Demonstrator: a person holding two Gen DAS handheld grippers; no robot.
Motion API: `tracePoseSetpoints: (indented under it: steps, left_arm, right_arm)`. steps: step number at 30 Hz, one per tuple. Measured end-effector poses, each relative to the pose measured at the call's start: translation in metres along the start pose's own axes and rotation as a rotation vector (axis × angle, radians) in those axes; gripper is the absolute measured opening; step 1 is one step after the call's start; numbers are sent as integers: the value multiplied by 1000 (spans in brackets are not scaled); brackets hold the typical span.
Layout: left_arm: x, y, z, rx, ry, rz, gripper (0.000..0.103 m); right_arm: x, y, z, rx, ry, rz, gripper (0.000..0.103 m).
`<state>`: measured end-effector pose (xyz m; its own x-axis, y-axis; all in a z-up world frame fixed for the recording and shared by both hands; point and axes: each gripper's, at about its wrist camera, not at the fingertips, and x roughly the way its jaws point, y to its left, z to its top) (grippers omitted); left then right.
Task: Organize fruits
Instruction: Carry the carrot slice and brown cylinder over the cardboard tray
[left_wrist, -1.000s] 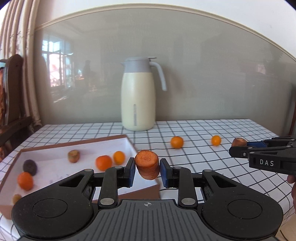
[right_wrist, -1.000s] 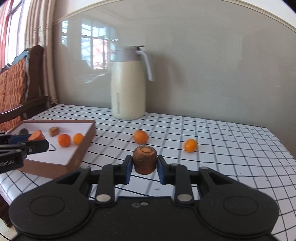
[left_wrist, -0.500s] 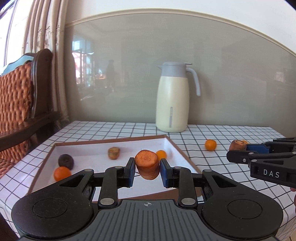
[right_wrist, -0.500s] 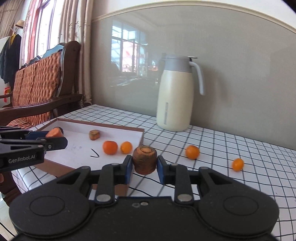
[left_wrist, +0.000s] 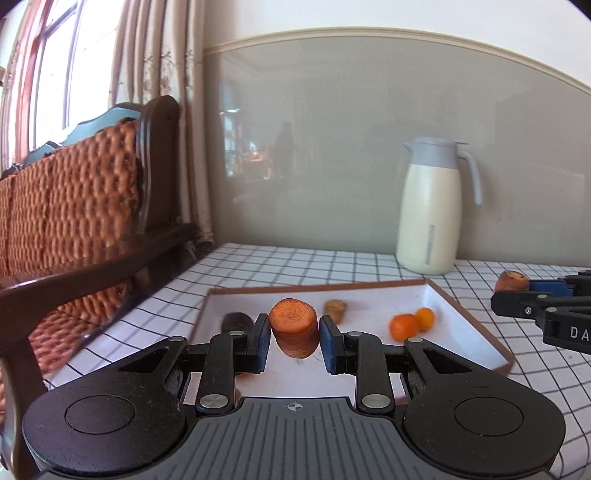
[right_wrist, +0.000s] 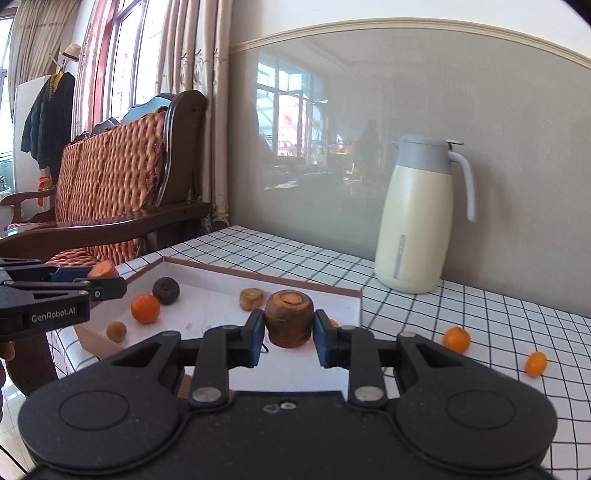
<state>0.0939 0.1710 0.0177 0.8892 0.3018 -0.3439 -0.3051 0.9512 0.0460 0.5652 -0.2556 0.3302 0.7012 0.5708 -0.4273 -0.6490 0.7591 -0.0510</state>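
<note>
Each hand-held gripper is matte black plastic. The left hand-held gripper (left_wrist: 294, 339) has blue pads (left_wrist: 327, 341), silver screws and a ribbed grey base with a small crosshair mark. The right hand-held gripper (right_wrist: 289, 333) matches; seen at the right edge of the left view, it carries white letters "DA".

The tabletop (right_wrist: 498, 321), covered in a white cloth with a black grid, carries a shallow brown-rimmed tray (right_wrist: 280, 276) with a white floor toward its left end. A cream jug (right_wrist: 415, 225) with a grey lid and handle stands upright near the back wall, well apart from the tray. To the right of the tray, two small orange fruits (right_wrist: 457, 339) lie near each other on the bare cloth, the smaller one (right_wrist: 536, 363) further right.
</note>
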Motion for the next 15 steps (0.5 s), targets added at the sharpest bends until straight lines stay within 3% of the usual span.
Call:
tracePoseSetpoints:
  steps: [15]
  left_arm:
    - [44, 37, 12, -61, 15, 43, 29]
  right_arm:
    - [41, 0, 15, 42, 1, -24, 20]
